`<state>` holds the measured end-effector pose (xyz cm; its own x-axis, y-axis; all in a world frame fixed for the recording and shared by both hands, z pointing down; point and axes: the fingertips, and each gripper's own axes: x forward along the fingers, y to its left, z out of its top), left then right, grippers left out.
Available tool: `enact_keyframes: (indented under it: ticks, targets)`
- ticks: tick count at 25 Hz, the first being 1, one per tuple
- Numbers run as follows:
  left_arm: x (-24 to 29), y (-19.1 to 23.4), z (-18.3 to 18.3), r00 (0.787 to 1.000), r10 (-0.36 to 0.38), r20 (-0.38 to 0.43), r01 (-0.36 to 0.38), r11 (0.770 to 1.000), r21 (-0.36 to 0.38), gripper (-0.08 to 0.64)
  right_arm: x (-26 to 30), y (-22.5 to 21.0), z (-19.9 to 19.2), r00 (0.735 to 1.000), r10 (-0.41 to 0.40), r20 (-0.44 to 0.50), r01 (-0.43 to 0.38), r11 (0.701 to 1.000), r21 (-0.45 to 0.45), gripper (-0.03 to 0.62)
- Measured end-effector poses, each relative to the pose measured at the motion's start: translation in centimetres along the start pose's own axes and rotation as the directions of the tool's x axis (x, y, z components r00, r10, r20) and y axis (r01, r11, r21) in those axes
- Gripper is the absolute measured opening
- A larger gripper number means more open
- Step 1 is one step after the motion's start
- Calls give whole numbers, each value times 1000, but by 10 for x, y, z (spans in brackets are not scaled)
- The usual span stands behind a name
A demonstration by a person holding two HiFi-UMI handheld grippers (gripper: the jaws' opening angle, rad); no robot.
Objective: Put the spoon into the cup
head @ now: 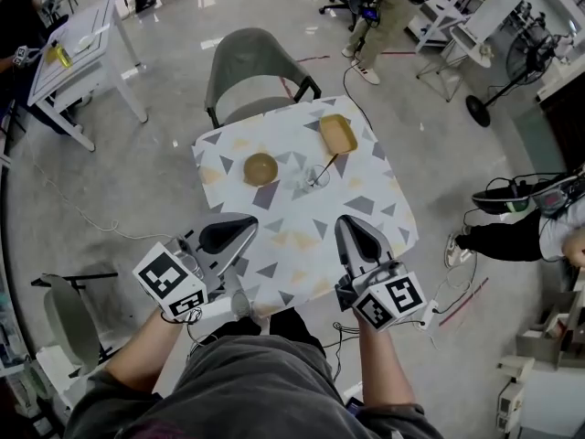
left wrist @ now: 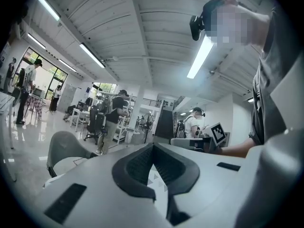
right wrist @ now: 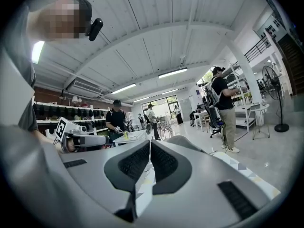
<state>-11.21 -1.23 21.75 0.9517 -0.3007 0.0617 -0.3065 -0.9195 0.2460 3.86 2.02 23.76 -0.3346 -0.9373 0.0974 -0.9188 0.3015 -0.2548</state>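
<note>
A clear glass cup (head: 307, 180) stands in the middle of the patterned table (head: 366, 207). A thin spoon (head: 324, 168) slants up and to the right from it; its lower end seems to rest in the cup, but it is too small to be sure. My left gripper (head: 249, 221) hovers over the table's near left edge, shut and empty. Over the near right edge my right gripper (head: 346, 221) is also shut and empty. Both are well short of the cup. The left gripper (left wrist: 152, 146) and right gripper (right wrist: 149, 143) views show only closed tips, with neither cup nor spoon.
A round wooden bowl (head: 260, 168) sits left of the cup, and a shallow yellow tray (head: 337, 133) lies behind it to the right. A grey chair (head: 247, 67) stands at the table's far side. People, desks and a fan (head: 512, 71) are around the room.
</note>
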Motion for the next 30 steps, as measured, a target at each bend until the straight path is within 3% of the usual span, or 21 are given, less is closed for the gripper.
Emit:
enact_keyframes:
  ticks: [13,30]
  targets:
    - [-12,-10,11,999,-31,16,31,999,23,15,-16,34,9,1000,4,23,-4,1000,-14,21]
    - [-16,-9,8,999,-39,1,38,999,18,15,-18,46,6,1000,13,22,-13,1000,-7,20]
